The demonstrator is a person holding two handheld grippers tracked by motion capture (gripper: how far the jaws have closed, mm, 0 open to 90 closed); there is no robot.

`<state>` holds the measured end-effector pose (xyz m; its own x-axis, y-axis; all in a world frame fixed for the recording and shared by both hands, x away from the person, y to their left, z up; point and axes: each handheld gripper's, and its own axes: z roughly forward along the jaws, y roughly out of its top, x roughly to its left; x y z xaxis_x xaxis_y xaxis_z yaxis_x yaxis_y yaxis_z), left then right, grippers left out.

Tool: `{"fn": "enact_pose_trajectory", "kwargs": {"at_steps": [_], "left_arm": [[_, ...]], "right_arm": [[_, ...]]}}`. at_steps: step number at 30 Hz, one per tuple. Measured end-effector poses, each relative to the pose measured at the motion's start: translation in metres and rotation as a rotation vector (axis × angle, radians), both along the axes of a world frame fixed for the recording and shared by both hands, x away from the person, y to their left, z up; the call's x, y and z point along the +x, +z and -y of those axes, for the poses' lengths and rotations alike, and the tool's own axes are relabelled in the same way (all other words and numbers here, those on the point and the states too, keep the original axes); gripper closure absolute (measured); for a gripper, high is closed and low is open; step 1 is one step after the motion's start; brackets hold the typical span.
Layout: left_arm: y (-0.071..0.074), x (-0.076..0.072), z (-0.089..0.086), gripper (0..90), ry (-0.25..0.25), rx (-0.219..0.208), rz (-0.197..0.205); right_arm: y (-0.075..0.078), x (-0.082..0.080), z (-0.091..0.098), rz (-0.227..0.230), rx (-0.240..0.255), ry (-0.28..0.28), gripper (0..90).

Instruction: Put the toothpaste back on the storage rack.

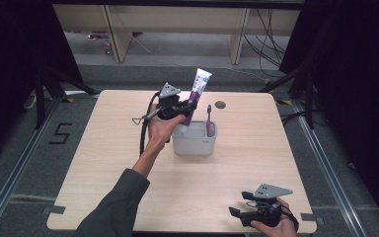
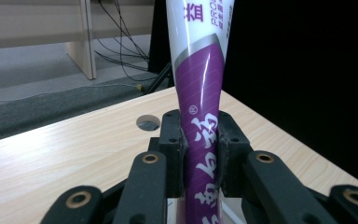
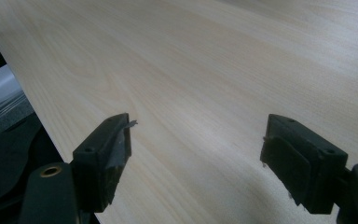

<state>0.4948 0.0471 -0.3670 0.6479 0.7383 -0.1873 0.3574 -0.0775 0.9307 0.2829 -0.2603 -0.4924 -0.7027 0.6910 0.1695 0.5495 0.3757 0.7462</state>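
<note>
Wooden table (image 1: 128,163) carries a grey holder (image 1: 194,139) at centre. My left gripper (image 1: 181,109) clamps the toothpaste tube (image 1: 196,94), near-upright, lower end directly over the holder. My right gripper (image 1: 242,213) rests wide apart, empty, well away.

The toothpaste tube (image 2: 200,93) runs off the top and bottom edges in the left gripper view, its lower end hidden inside the grey holder (image 1: 195,143) from above.

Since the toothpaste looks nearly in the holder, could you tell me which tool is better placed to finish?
Left: the left tool grips the toothpaste tube above the grey holder; the right tool sits open at the table's near edge.
</note>
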Motion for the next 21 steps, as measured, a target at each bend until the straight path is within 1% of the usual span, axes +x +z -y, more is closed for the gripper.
{"fn": "enact_pose_trajectory", "kwargs": {"at_steps": [2,4,6,7,8,10,11,13,14,15,16,17,18,19,21], "left_arm": [[-0.002,0.001,0.002,75.4,0.004,-0.007,0.009],[-0.004,0.002,0.003,75.4,0.000,-0.019,0.005],[-0.006,0.002,0.005,75.4,0.000,-0.014,0.016],[-0.007,0.003,0.005,75.4,-0.006,-0.024,0.011],[-0.008,0.004,0.006,75.4,-0.008,-0.028,0.011],[-0.010,0.004,0.007,75.4,-0.002,-0.030,0.017],[-0.011,0.005,0.007,75.4,-0.010,-0.032,0.012],[-0.013,0.005,0.009,75.4,-0.001,-0.021,0.023],[-0.015,0.006,0.009,75.4,-0.003,-0.034,0.016],[-0.017,0.006,0.009,75.4,0.001,-0.040,0.017],[-0.018,0.006,0.010,75.4,0.006,-0.040,0.018],[-0.019,0.006,0.009,75.3,0.002,-0.042,0.015],[-0.021,0.007,0.010,75.4,0.002,-0.045,0.008],[-0.023,0.007,0.010,75.3,0.010,-0.036,0.010],[-0.025,0.008,0.010,75.4,0.011,-0.041,0.004]], "right_arm": [[0.000,0.000,0.000,0.001,0.000,0.000,24.0],[0.000,0.000,0.000,-0.001,0.002,0.001,24.0],[0.000,0.000,0.001,-0.002,0.002,0.002,24.1],[0.000,0.000,0.000,-0.007,0.010,0.008,24.1],[0.000,-0.001,0.000,-0.022,0.024,0.003,24.1],[0.000,-0.001,0.000,-0.020,0.021,0.004,24.1],[0.000,-0.001,0.000,-0.021,0.022,0.003,24.0],[0.000,-0.001,0.000,-0.030,0.023,0.001,24.1],[0.000,-0.001,0.000,-0.019,0.021,0.002,24.1],[0.000,-0.001,0.000,-0.013,0.021,-0.002,24.1],[0.001,-0.002,0.001,-0.013,0.012,-0.004,24.0],[0.001,-0.002,0.001,-0.015,0.012,-0.005,24.1],[0.000,-0.001,0.000,-0.017,0.025,0.000,24.1],[0.000,-0.001,0.000,-0.014,0.022,-0.001,24.1],[0.000,-0.001,0.000,-0.016,0.020,0.005,24.1]]}}
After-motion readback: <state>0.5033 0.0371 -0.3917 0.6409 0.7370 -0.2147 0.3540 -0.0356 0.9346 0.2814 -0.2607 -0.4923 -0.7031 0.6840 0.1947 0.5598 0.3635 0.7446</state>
